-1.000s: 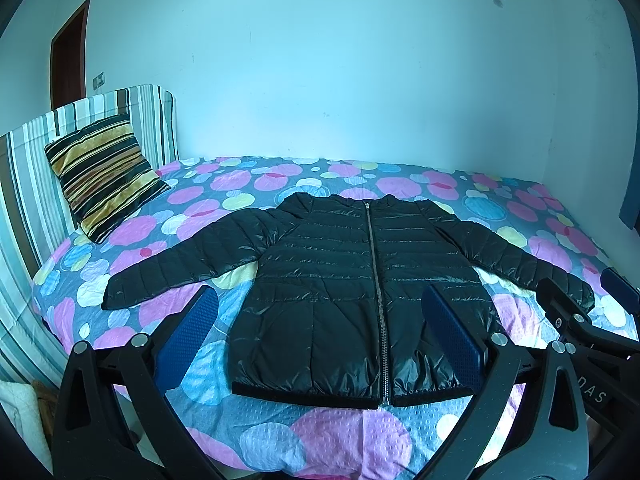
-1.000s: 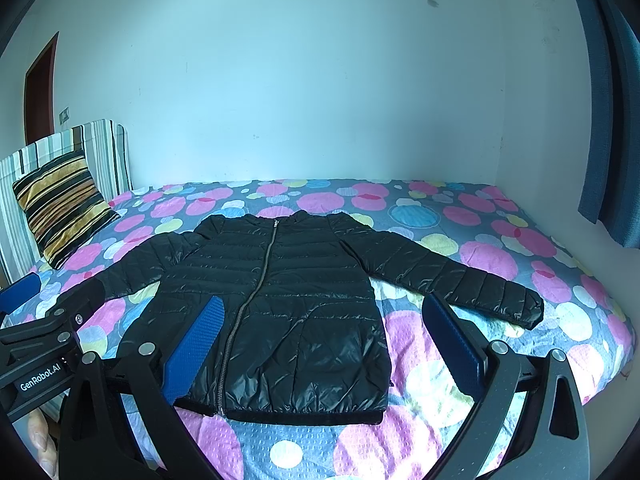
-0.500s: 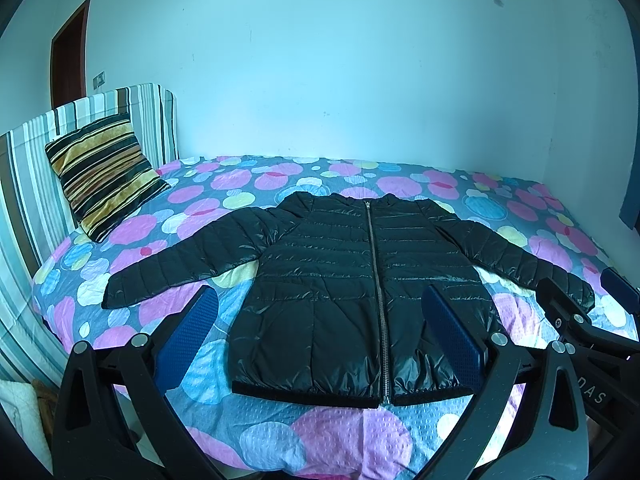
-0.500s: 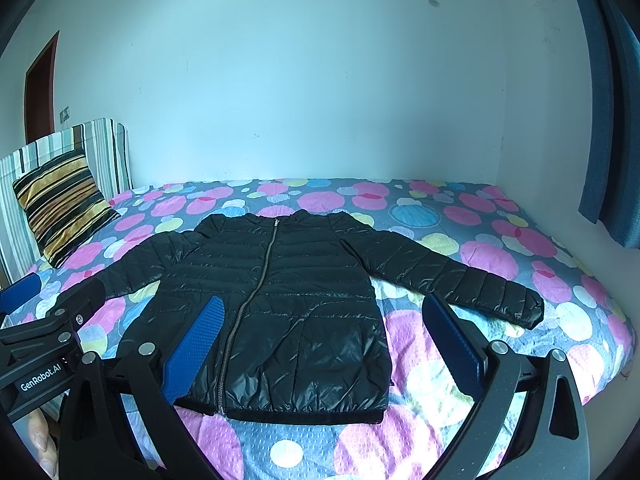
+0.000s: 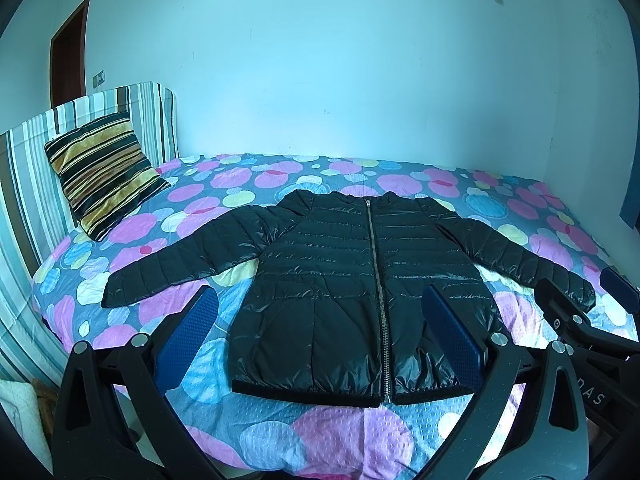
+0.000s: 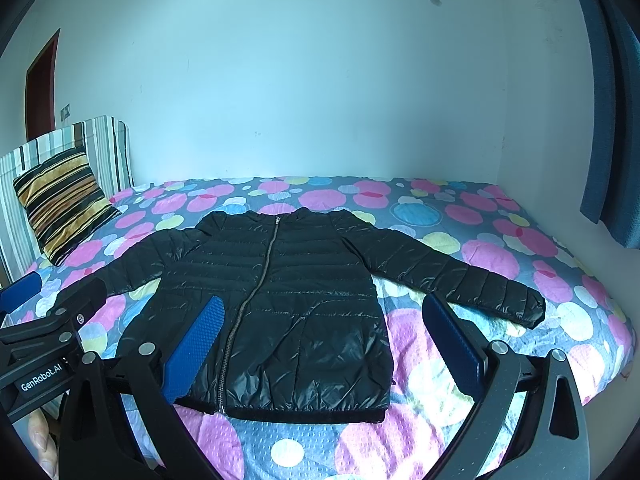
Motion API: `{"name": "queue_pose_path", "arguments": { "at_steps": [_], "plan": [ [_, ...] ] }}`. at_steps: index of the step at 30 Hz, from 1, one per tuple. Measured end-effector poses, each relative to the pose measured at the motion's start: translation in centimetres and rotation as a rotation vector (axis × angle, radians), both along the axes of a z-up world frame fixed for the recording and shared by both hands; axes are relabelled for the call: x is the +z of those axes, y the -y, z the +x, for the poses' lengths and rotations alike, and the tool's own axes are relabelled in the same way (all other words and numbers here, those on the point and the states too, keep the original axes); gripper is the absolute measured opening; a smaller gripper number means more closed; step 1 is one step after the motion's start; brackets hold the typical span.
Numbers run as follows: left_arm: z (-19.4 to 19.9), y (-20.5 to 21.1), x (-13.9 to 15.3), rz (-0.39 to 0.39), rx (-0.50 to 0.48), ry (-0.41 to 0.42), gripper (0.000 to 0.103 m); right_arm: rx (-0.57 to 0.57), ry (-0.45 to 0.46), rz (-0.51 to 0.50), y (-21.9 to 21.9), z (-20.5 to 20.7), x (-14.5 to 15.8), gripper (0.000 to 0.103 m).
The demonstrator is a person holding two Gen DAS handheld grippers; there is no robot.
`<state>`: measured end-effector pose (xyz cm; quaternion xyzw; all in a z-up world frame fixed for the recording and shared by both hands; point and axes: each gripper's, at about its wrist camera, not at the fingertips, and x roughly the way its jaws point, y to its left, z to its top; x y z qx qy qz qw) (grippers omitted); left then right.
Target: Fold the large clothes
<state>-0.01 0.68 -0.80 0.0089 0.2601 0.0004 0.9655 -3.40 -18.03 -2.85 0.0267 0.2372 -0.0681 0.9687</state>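
A shiny black puffer jacket (image 5: 344,288) (image 6: 280,300) lies flat and zipped on the bed, front up, both sleeves spread out to the sides, hem toward me. My left gripper (image 5: 320,336) hovers open above the near edge of the bed, in front of the hem, its blue pads (image 5: 188,336) wide apart with nothing between them. The right gripper (image 6: 320,340) is also open and empty, held beside it over the jacket's right half. Each gripper's black frame shows at the edge of the other's view.
The bed (image 5: 332,436) has a spotted pink and blue cover. A striped cushion (image 5: 102,178) leans on a striped headboard (image 5: 24,184) at the left. A plain wall runs behind, a dark curtain (image 6: 612,100) hangs at the right, and a door (image 5: 68,56) stands far left.
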Motion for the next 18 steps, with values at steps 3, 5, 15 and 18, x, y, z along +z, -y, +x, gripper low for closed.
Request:
{"name": "queue_pose_path", "arguments": {
  "at_steps": [3,5,15,18],
  "plan": [
    [0.0,0.0,0.0,0.0,0.001,0.0,0.101,0.001,0.0,0.001,0.1,0.0,0.0,0.099],
    [0.0,0.0,0.0,0.0,0.0,-0.001,0.101,0.0,0.0,0.0,0.1,0.1,0.0,0.099],
    [0.0,-0.4,-1.4,-0.001,0.0,-0.023,0.101,-0.001,-0.021,-0.001,-0.3,0.8,-0.6,0.099],
    [0.7,-0.6,-2.0,0.003,0.004,-0.042,0.101,-0.003,-0.038,0.0,-0.7,1.8,-1.5,0.099]
  ]
}}
